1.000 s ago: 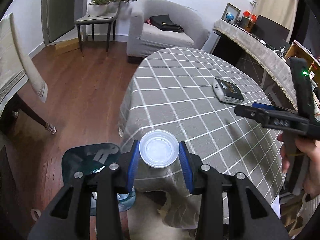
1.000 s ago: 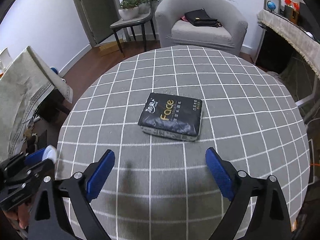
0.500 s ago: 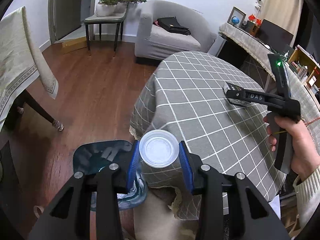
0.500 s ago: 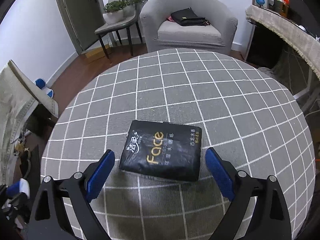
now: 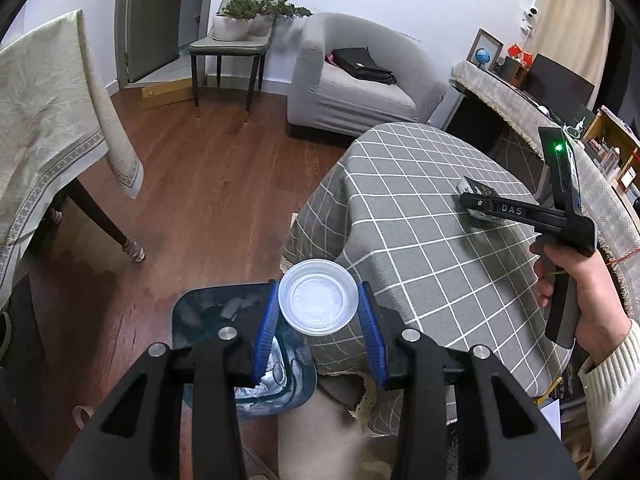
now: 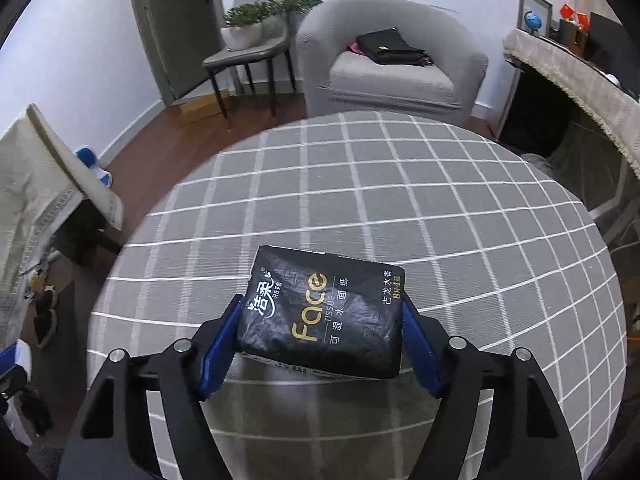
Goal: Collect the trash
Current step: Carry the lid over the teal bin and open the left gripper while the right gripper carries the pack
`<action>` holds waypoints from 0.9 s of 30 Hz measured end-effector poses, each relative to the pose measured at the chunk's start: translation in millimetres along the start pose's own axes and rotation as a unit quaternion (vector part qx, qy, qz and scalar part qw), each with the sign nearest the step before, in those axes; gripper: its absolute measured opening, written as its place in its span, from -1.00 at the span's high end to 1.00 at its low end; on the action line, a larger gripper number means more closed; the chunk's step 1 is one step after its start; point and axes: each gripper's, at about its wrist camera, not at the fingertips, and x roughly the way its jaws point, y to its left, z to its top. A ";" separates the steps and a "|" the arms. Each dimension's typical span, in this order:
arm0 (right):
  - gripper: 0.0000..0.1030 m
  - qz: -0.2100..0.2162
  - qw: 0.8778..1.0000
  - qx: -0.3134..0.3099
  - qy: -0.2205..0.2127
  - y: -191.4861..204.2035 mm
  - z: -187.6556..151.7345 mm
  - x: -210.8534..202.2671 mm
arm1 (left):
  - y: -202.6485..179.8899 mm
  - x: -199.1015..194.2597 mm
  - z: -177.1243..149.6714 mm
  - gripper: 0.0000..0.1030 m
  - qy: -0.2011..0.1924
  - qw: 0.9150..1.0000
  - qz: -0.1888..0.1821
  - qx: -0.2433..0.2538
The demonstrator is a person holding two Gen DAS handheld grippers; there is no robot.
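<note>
1. Right gripper (image 6: 320, 344): jaws closing around the black "Face" tissue pack (image 6: 324, 312). The pack sits between the blue pads, which look right at its two short sides. I can't confirm firm pressure yet, and the pack is still flat on the checked tablecloth (image 6: 360, 184).
2. A second ago those jaws stood wide with the pack well ahead of them, mid-table. Since then the gripper has come forward to straddle it. Grab is under way, not finished.
3. Left gripper (image 5: 318, 320): pads clamped on the clear plastic cup (image 5: 318, 304), mouth toward the camera. Grip looks the same as in the earlier frames.
4. The left view has shifted. The cup was over the table edge before. It now hangs off the edge, partly above the dark blue trash bin (image 5: 224, 320) on the wood floor, and the bin shows more fully, with crumpled waste inside.
5. My read: the cup is almost lined up for a drop, a bit more travel toward the bin centre would be safer. Whether the tissue pack counts as trash, I can't tell.
6. The person's right hand (image 5: 580, 280) is visible in the left view, holding the other handle over the pack.
</note>
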 end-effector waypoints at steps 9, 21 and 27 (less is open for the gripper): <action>-0.45 0.080 0.996 -0.035 -0.009 67.4 1.2 -25.4 | 14.7 -30.9 -6.1 0.19 -0.012 1.000 0.019 -0.011; -0.45 0.165 0.982 -0.094 0.008 154.3 -16.5 -44.8 | 46.1 -50.4 -19.9 0.19 -0.008 0.998 0.042 -0.041; -0.44 0.205 0.973 -0.102 0.032 183.3 -32.1 -38.2 | 72.9 -34.4 -38.1 0.19 0.021 0.996 0.054 -0.066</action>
